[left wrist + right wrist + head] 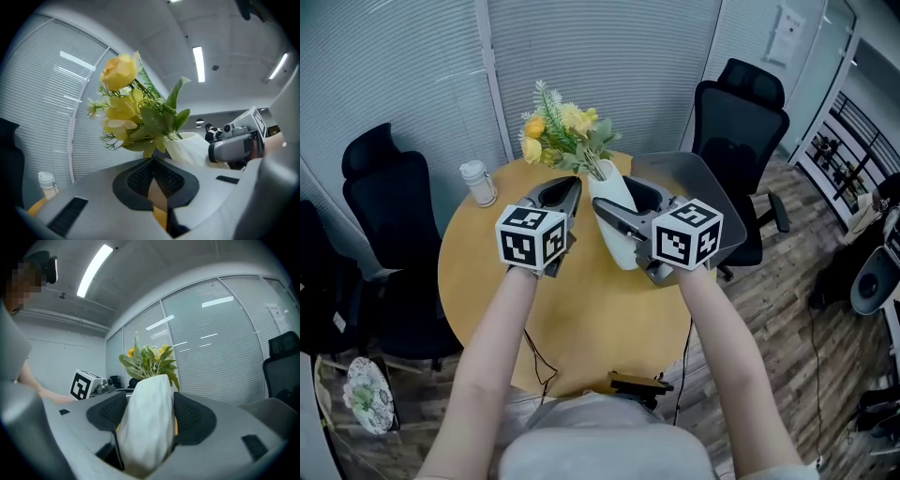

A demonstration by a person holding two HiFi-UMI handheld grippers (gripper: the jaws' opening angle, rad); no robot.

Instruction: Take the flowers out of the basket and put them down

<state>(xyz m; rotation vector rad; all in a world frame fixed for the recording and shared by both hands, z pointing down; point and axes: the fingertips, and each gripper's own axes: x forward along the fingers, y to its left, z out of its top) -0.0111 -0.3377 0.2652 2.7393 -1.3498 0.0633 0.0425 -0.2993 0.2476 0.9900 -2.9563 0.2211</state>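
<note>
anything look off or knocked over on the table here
Nothing is spilled or broken. One oddity: the white vase holding the yellow flowers seems to lean in the head view, clamped between the right gripper's jaws rather than standing free. The left gripper is shut and empty. The small jar stands upright.

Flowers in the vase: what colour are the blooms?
Yellow blooms with green leaves, in the white vase; clearest in the left gripper view.
</note>
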